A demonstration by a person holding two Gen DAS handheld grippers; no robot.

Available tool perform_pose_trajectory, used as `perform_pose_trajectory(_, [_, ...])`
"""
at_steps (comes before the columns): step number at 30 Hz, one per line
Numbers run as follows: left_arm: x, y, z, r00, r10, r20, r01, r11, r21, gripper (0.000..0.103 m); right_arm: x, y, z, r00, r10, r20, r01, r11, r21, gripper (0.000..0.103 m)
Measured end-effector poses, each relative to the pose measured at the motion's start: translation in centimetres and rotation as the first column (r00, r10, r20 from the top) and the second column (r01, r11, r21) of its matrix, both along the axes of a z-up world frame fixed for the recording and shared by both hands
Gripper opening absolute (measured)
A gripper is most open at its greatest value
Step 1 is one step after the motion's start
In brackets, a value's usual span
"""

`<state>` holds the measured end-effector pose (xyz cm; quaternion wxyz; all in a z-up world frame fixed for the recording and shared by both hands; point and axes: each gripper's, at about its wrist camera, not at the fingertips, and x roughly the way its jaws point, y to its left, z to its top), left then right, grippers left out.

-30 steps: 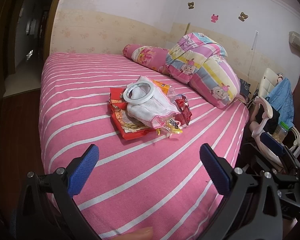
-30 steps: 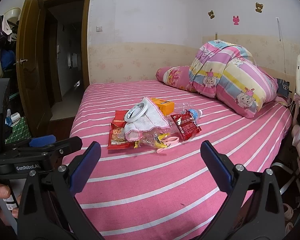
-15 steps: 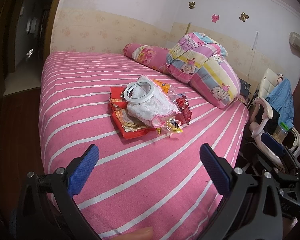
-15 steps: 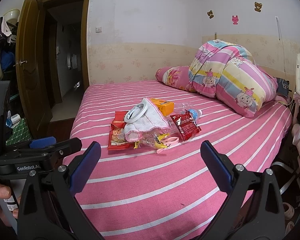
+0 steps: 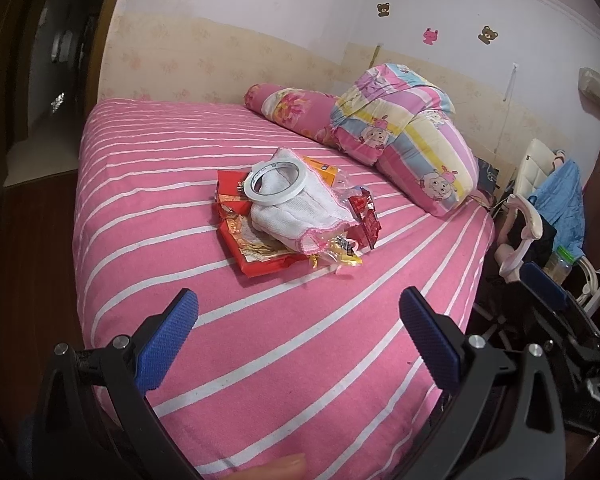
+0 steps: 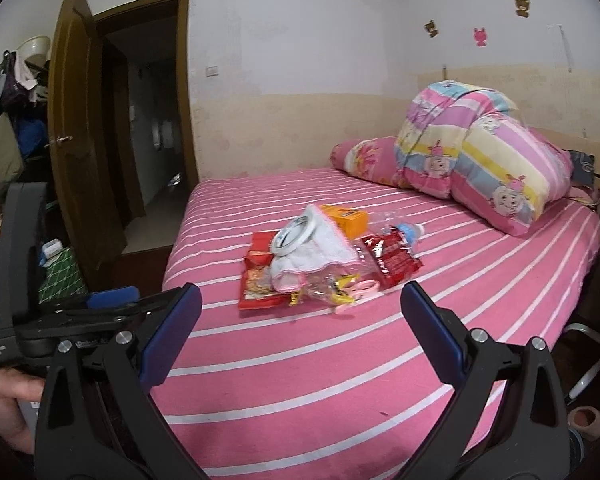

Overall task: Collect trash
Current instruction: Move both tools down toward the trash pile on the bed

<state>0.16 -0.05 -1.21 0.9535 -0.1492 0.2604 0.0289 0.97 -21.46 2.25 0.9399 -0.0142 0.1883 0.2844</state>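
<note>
Now both grippers hover over the near edge of the bed [image 5: 148,240], jaws spread wide with nothing between them. The left gripper [image 5: 298,332] faces the trash pile from the bed's near left corner; the right gripper [image 6: 300,322] faces it from further right, and the left one's black body shows at the left of the right wrist view, held by a hand [image 6: 4,404].

The trash sits in one heap near the middle of the pink striped sheet, well apart from both grippers. A tape roll [image 5: 276,182] lies tilted on top of a white cloth [image 5: 300,216] with pink edging. Under the cloth, toward the door side, lies a red wrapper [image 5: 260,256] with printed food on it. Behind the cloth an orange box [image 6: 346,218] pokes out. On the other side lies a second red packet [image 6: 392,258], with a clear bottle [image 6: 408,232] with a blue cap just behind it. At the near edge of the heap are crumpled clear plastic with yellow bits [image 6: 340,286] and a pink ring-shaped thing [image 6: 360,290].

A folded quilt [image 6: 480,160] and a pink pillow [image 6: 364,158] lie at the head of the bed, well apart from the heap. A brown door [image 6: 80,140] stands open at the left.
</note>
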Motion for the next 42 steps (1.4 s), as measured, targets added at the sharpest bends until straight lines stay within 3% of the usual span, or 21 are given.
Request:
perform_pose_trajectory(13, [4.3, 3.0, 0.0, 0.999, -0.030, 0.026, 0.034, 0.991, -0.129, 0.098, 7.0, 1.6, -0.8, 0.999, 0.023, -0.048, -0.019, 0.997, 0.071, 0.099])
perform_pose_trajectory(21, [10.5, 5.0, 0.0, 0.999, -0.040, 0.025, 0.043, 0.993, -0.110, 0.098, 14.6, 1.8, -3.4, 0.980, 0.065, -0.188, -0.044, 0.993, 0.114, 0.099])
perform_pose_trajectory(29, [18.1, 5.6, -0.5, 0.993, -0.116, 0.011, 0.116, 0.988, -0.102, 0.098, 20.1, 2.9, -6.1, 0.947, 0.099, -0.305, -0.052, 0.986, 0.159, 0.099])
perform_pose_trajectory(34, [23.7, 4.5, -1.7, 0.984, -0.170, -0.045, 0.168, 0.985, -0.030, 0.098, 22.4, 4.2, -7.4, 0.935, 0.113, -0.336, -0.067, 0.987, 0.144, 0.098])
perform_pose_trajectory(42, [28.1, 4.5, -2.9, 0.973, -0.211, -0.088, 0.206, 0.976, -0.070, 0.097, 24.0, 5.4, -8.5, 0.934, 0.111, -0.338, -0.078, 0.991, 0.109, 0.098])
